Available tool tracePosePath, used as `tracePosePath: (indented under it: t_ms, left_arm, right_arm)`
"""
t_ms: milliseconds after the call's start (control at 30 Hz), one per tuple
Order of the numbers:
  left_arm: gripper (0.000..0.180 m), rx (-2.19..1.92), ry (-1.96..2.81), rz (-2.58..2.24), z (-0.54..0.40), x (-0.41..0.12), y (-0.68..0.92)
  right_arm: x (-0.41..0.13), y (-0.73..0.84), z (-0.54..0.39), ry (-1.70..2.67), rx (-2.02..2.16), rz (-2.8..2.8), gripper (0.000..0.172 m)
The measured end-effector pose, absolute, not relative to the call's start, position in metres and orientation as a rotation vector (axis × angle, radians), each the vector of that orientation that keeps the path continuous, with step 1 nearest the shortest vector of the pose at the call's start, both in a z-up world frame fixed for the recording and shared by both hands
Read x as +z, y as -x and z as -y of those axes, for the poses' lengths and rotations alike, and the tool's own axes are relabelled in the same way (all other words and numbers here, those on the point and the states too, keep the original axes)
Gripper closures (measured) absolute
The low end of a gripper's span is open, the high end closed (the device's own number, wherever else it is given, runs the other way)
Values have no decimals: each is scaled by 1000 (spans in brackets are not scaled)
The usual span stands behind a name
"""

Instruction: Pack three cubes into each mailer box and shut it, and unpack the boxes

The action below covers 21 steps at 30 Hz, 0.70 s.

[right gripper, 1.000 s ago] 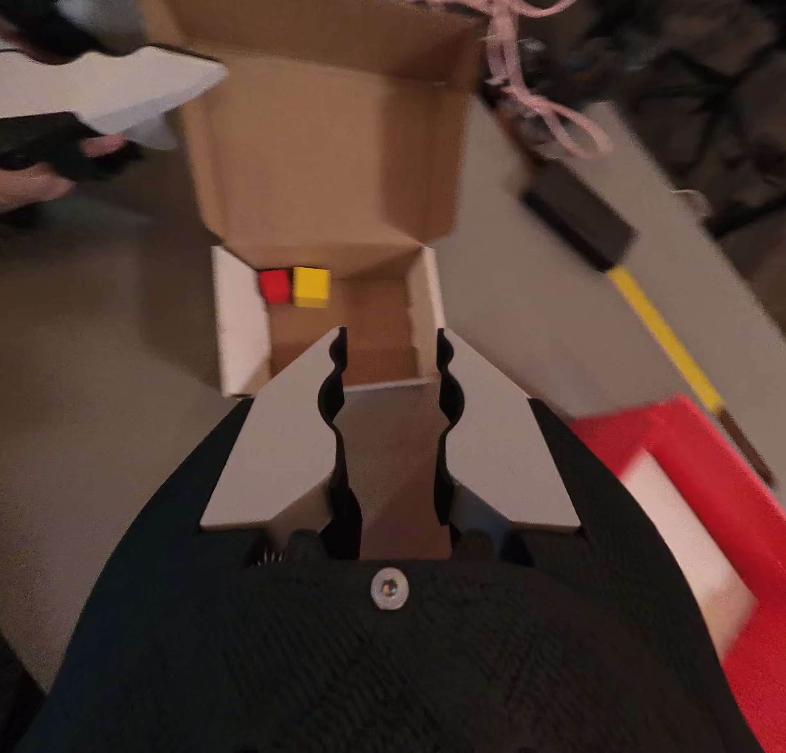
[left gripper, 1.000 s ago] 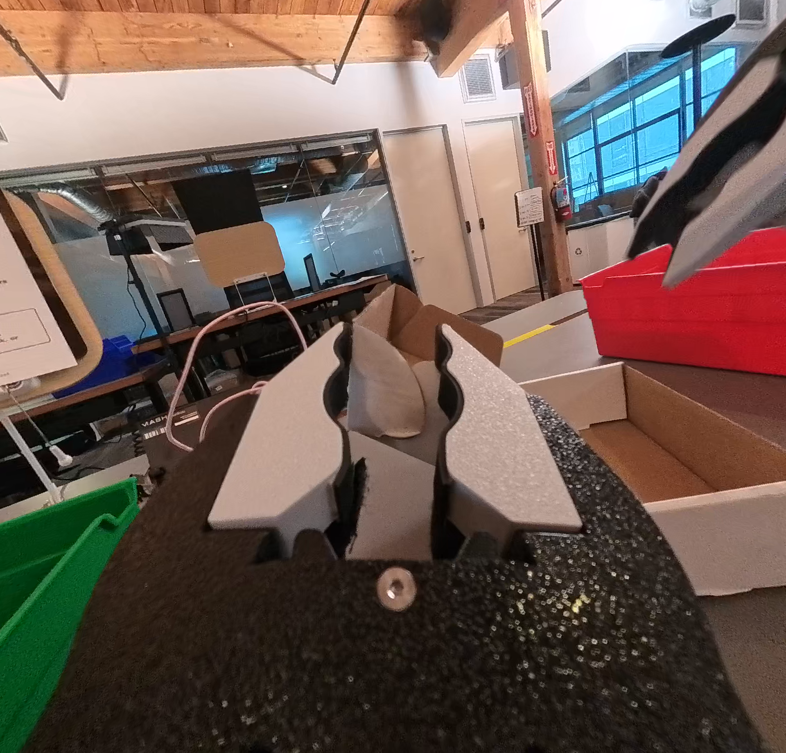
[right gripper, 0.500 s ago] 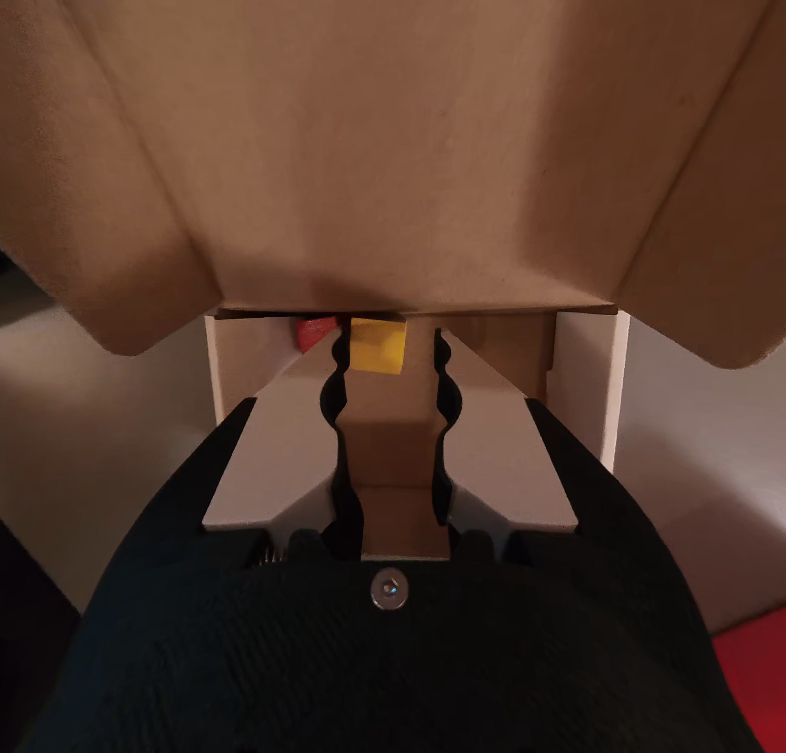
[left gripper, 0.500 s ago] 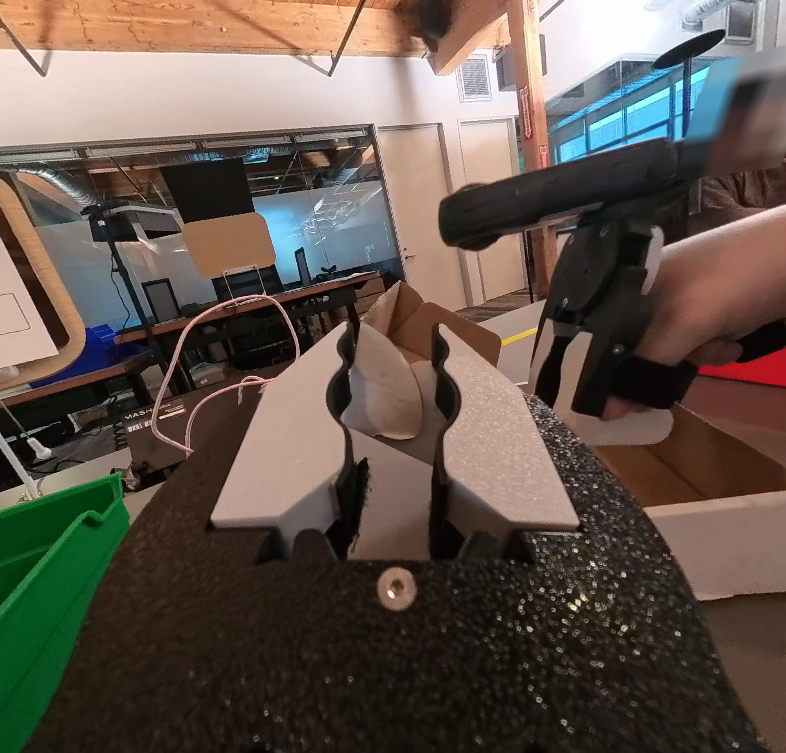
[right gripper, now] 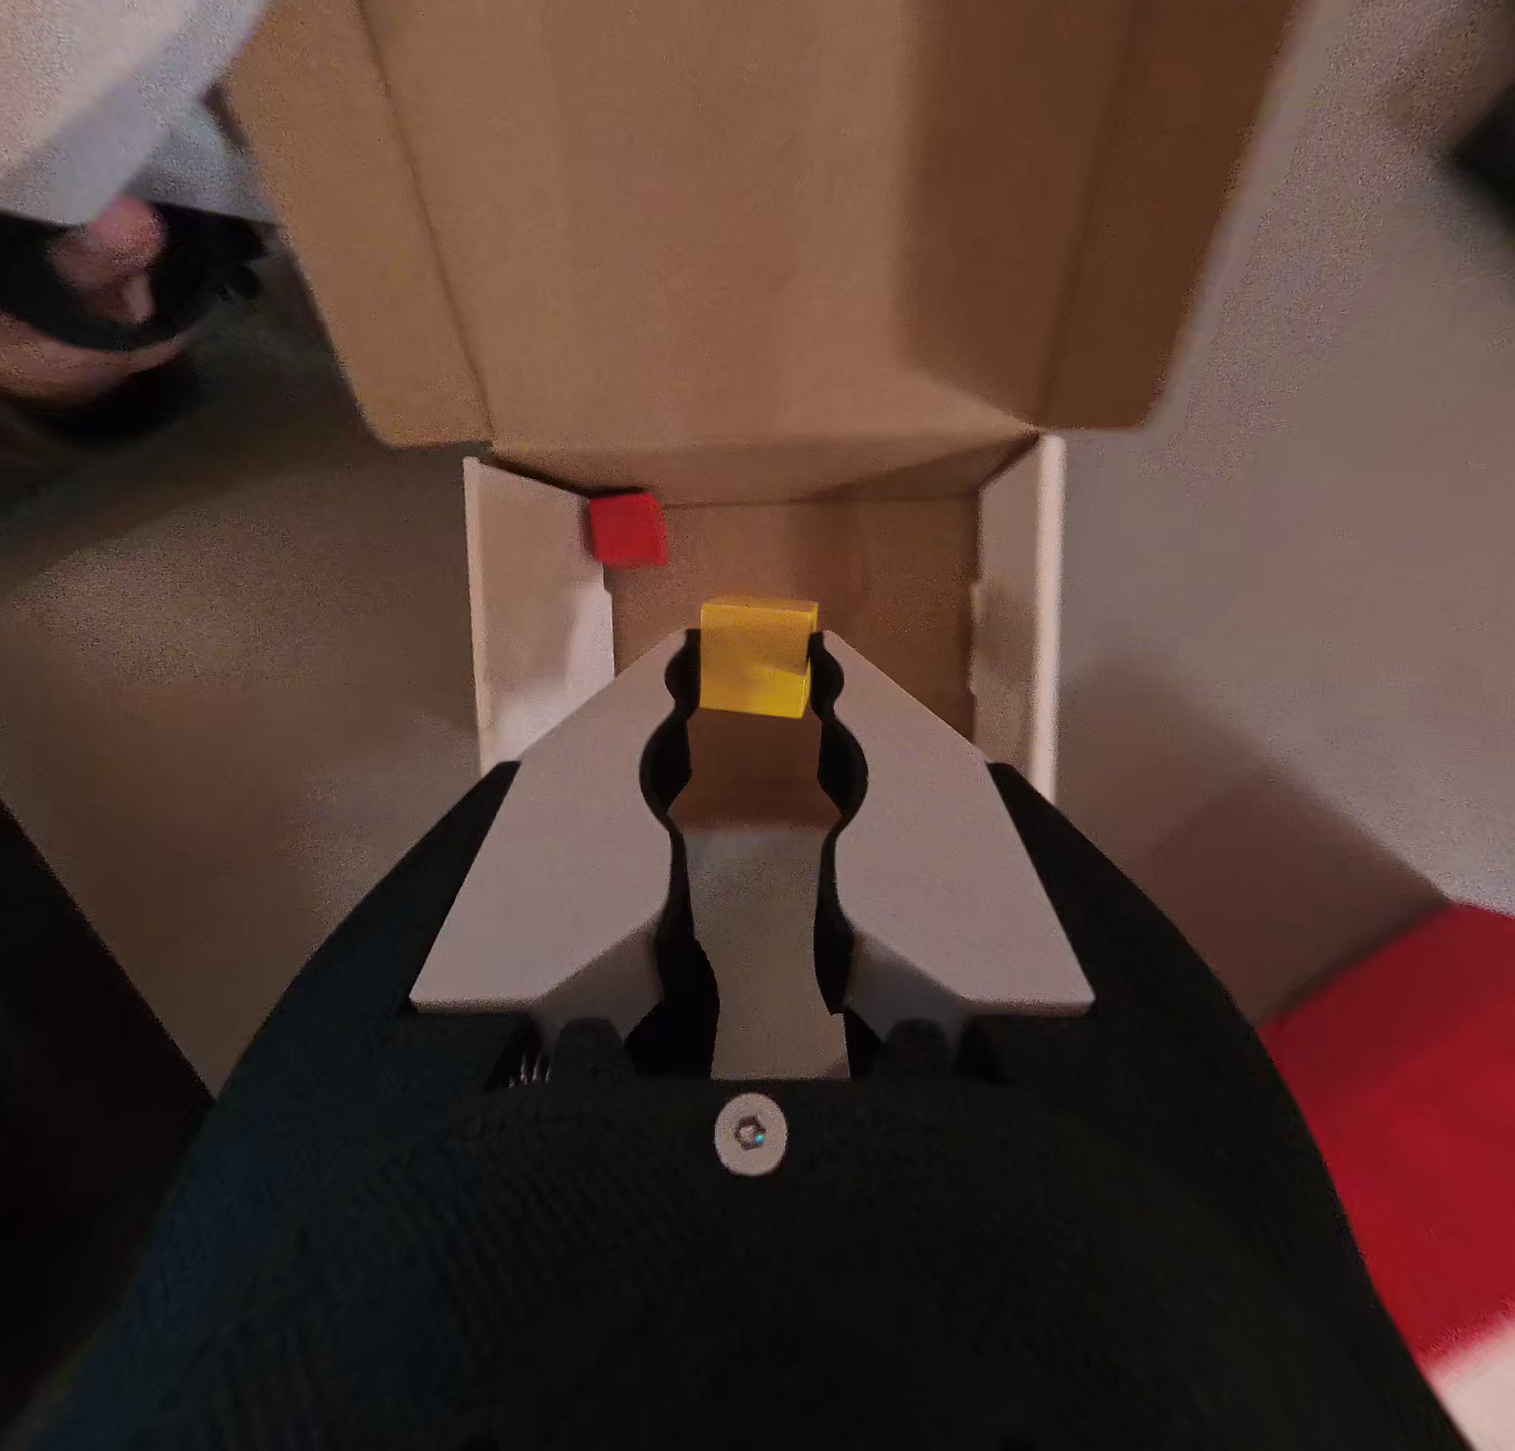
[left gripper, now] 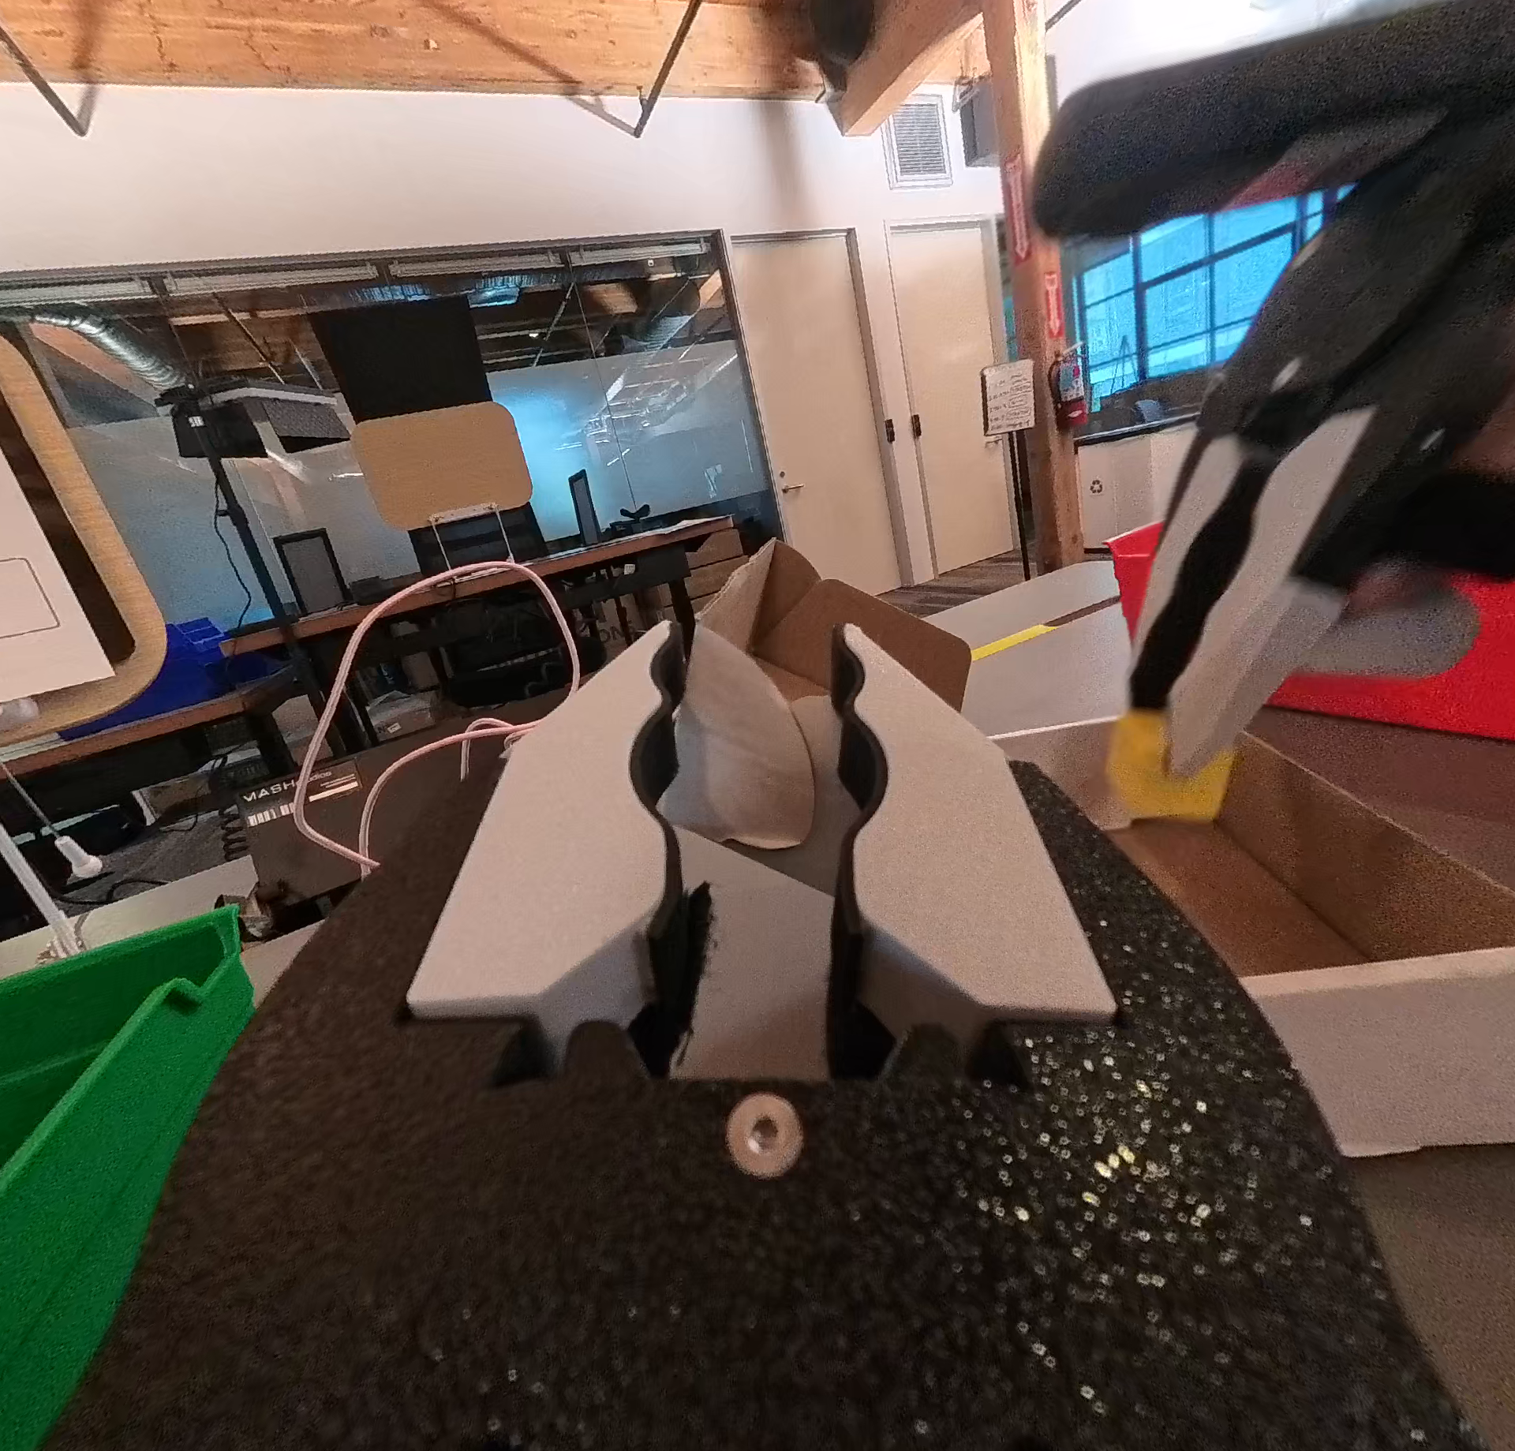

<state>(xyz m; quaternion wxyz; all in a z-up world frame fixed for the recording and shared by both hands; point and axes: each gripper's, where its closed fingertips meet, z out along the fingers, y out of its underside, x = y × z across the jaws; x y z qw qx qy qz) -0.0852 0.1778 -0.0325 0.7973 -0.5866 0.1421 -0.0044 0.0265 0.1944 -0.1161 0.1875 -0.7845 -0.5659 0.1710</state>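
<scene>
Item: right tool (right gripper: pixel 754 657). State: fingers brought in from a wider gap a second ago and now clamped on the yellow cube (right gripper: pixel 756 668), one pad against each side face. Half a second ago the cube sat against the back wall of the mailer box (right gripper: pixel 1016 608), next to the red one, with the tool's tips just reaching it; now it sits nearer the middle of the box, and the left wrist view shows it at about rim height, seemingly off the floor.

Item: red cube (right gripper: pixel 628 528). Place: back left corner of the same box, touching the white side wall, untouched. No third cube is in view.

Item: box lid (right gripper: pixel 738 182). State: standing open behind the tray, brown inside face toward the camera.

Item: left tool (left gripper: pixel 754 674). State: fingers apart, nothing pressed between them; a pale cardboard flap (left gripper: pixel 738 748) lies in the gap, apparently touching neither pad. It hovers beside the box and has scarcely shifted.

Item: red bin (left gripper: pixel 1394 674), past the box on the desk (right gripper: pixel 246 674); green bin (left gripper: pixel 106 1084) at the left.

Judgement: with a cube being taken out of an open box, the unpacking stage is under way. The red bin is a likely drop point. One cube remains for this box.
</scene>
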Motion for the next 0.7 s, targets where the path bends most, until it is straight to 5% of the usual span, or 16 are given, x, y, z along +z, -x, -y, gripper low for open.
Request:
tracePosePath:
  t_ms: [300,700]
  left_arm:
    - [147,1,1259,-305,-178,-33,86]
    - [149,-13,1257,-299,-179,-34,84]
  right_arm:
    - [-29,-217,-251,2207,99,1002,147]
    - [-123,-320,-265,2548,79,739,147]
